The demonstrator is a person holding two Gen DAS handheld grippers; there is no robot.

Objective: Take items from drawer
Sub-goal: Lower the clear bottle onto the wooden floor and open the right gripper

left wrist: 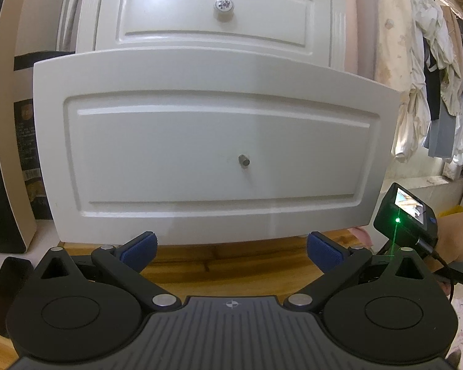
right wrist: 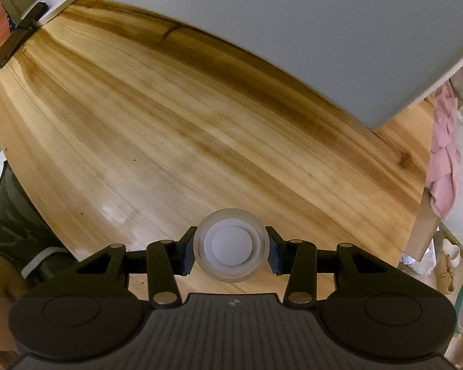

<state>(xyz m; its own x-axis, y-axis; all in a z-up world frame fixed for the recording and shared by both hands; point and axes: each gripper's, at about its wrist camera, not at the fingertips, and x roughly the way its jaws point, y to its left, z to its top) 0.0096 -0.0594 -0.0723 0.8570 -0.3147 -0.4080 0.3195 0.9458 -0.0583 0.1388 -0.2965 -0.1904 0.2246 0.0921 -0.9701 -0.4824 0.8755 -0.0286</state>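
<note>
1. My right gripper (right wrist: pixel 231 248), low in the frame, clamps a round white jar (right wrist: pixel 231 246) over the wooden floor (right wrist: pixel 169 123), ready to set down.
2. My left gripper (left wrist: pixel 231 246) waits wide apart, empty.
3. Beyond, mid-frame, the lower drawer (left wrist: pixel 213 148) stands pulled out for reaching.

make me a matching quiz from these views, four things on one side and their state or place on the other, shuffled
Things:
1. left gripper
2. right gripper
3. lower drawer
4. upper drawer

States:
a. pulled out
b. pushed in
c. open, holding nothing
d. shut on a round white container

Pairs: 1-c, 2-d, 3-a, 4-b
</note>
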